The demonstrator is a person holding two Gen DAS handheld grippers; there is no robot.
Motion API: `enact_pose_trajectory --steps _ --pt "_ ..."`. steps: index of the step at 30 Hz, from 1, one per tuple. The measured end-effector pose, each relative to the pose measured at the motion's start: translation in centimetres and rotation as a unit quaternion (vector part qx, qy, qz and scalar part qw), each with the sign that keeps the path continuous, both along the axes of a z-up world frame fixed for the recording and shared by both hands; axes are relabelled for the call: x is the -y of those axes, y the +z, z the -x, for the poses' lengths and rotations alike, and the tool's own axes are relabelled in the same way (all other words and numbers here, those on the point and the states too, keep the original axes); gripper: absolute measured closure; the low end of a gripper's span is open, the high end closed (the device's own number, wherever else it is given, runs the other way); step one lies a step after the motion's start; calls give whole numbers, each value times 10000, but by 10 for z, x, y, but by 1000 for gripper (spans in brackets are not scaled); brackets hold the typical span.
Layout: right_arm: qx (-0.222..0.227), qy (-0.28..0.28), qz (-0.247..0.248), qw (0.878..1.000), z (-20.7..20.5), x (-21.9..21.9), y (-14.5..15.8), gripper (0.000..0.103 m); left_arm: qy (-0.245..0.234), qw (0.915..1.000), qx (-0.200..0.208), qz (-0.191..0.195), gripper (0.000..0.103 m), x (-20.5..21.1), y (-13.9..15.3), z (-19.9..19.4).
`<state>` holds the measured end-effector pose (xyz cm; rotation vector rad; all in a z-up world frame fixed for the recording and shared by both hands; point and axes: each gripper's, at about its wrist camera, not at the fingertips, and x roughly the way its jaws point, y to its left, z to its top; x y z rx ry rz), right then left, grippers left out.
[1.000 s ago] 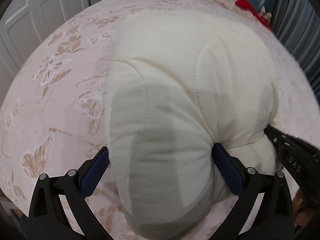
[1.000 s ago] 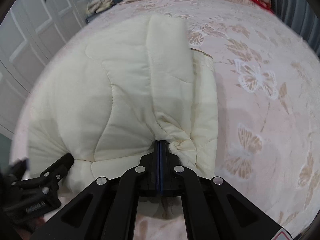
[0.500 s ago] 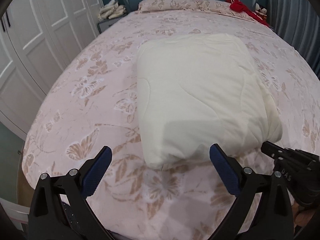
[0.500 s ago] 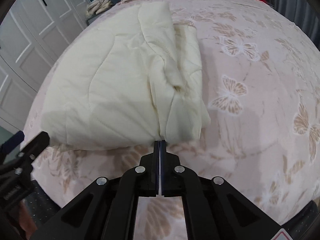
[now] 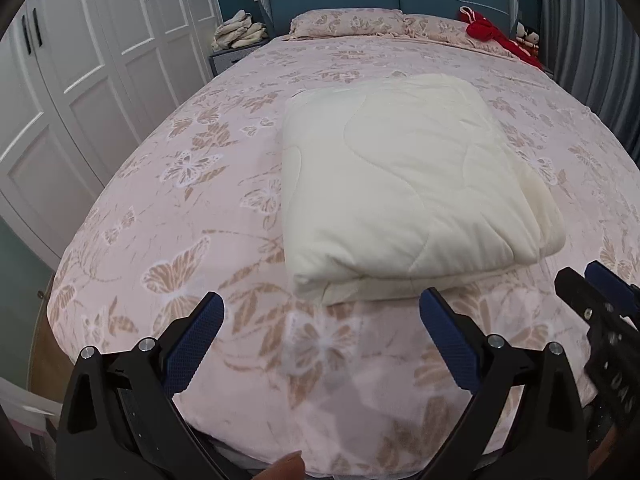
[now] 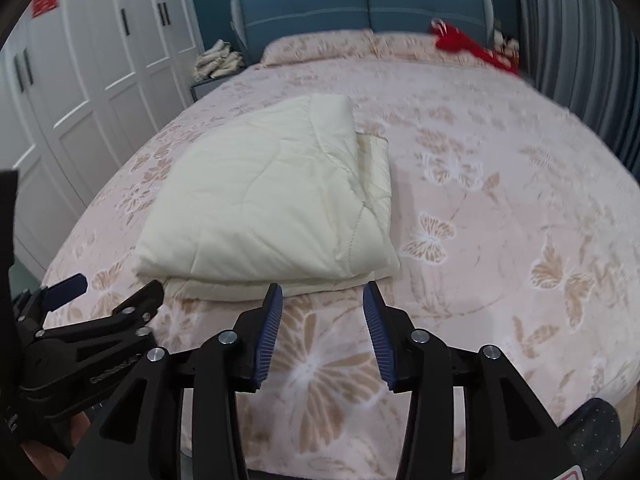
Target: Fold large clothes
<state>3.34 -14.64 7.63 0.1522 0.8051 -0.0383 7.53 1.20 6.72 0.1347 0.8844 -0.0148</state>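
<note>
Quilt (image 5: 400, 184), looking soft, bulky and best pinched at a thick folded corner, is lying folded on the bed (image 5: 168, 184), while the left gripper (image 5: 320, 322) fingers are gaping wide, holding nothing, and the right gripper (image 6: 323, 308) fingers are standing partly apart, likewise empty.

Even, soft indoor light, moderately bright, without glare. Faint shadows on the bedspread (image 5: 320, 344) just ahead of the left gripper (image 5: 320, 312). Strong fisheye bending at the edges, dark vignette in the corners. Sharp in the left view; motion-blurred toward the far bed in the right view.
</note>
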Motion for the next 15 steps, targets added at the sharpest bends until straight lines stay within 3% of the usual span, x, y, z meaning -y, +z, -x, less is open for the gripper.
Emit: enact_pose_trajectory --steps 8,15 --pt "189 -182 211 9994 26 -8 0 51 -84 9993 363 9 7 6 0 32" --pt "86 -278 186 9994 39 -5 -10 51 -148 9991 404 62 7 8 -6 46"
